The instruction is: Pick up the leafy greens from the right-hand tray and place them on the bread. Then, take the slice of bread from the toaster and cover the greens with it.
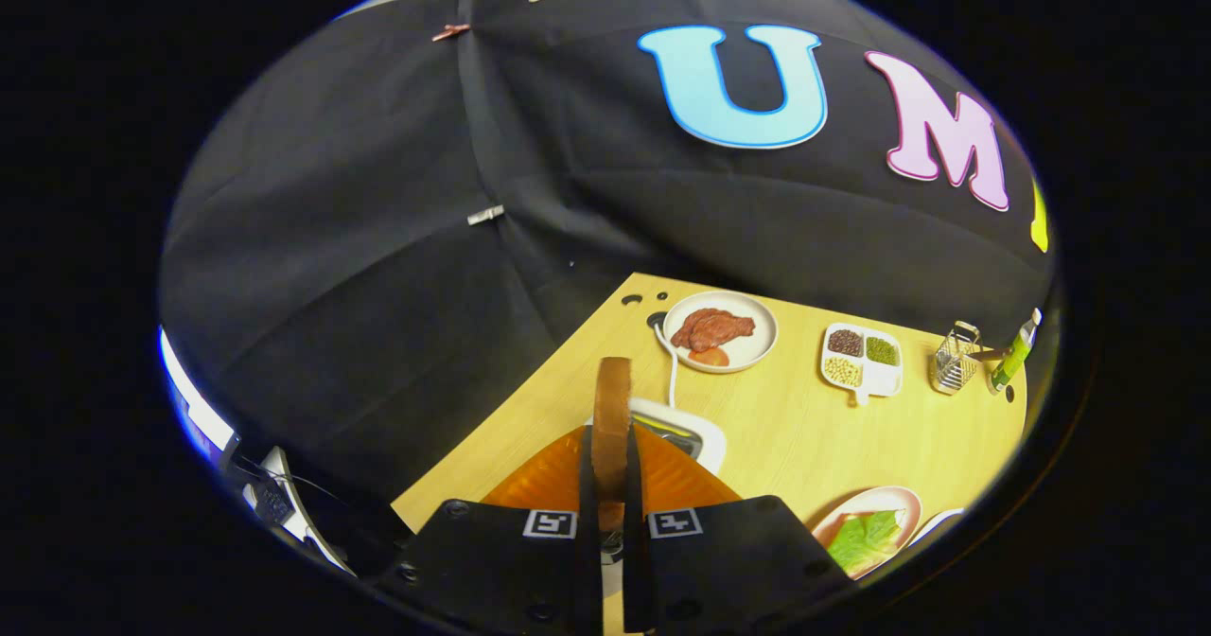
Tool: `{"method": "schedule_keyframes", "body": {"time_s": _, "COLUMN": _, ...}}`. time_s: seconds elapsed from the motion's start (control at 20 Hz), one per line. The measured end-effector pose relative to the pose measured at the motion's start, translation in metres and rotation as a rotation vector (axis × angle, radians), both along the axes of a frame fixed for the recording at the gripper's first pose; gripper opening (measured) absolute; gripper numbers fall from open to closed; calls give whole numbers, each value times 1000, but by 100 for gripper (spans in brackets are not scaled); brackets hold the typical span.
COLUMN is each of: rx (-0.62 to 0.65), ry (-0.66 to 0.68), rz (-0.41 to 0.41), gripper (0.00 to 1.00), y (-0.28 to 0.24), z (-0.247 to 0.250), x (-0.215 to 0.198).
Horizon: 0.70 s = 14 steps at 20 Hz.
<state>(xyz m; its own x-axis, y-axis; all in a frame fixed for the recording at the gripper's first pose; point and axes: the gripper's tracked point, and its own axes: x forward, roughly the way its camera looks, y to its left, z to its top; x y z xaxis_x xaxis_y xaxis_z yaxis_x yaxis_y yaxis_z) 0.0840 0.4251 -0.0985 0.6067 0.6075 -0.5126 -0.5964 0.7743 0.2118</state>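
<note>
My gripper (610,466) is shut on a slice of bread (611,409), which stands on edge between the two fingers and rises past their tips. Just behind the slice sits the white toaster (698,435) on the wooden table (795,418). The slice is lifted above the toaster's slot. Off to the right of the fingers, a pinkish plate (894,499) holds leafy greens (866,537); whether bread lies under them I cannot tell.
Beyond the toaster a white plate (763,319) carries slices of meat (711,328). Further right are a divided dish of beans (861,360), a small wire rack (954,359) and a green bottle (1014,352). A white cable (670,371) runs from the toaster.
</note>
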Motion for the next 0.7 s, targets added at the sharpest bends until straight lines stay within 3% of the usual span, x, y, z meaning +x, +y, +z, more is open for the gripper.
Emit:
{"method": "schedule_keyframes", "body": {"time_s": 0.35, "rx": 82, "ry": -24, "rz": -90, "gripper": 13, "y": -90, "z": 41, "x": 28}}
{"method": "schedule_keyframes", "body": {"time_s": 0.7, "rx": 84, "ry": 55, "rz": -136, "gripper": 13, "y": -185, "z": -1, "x": 30}}
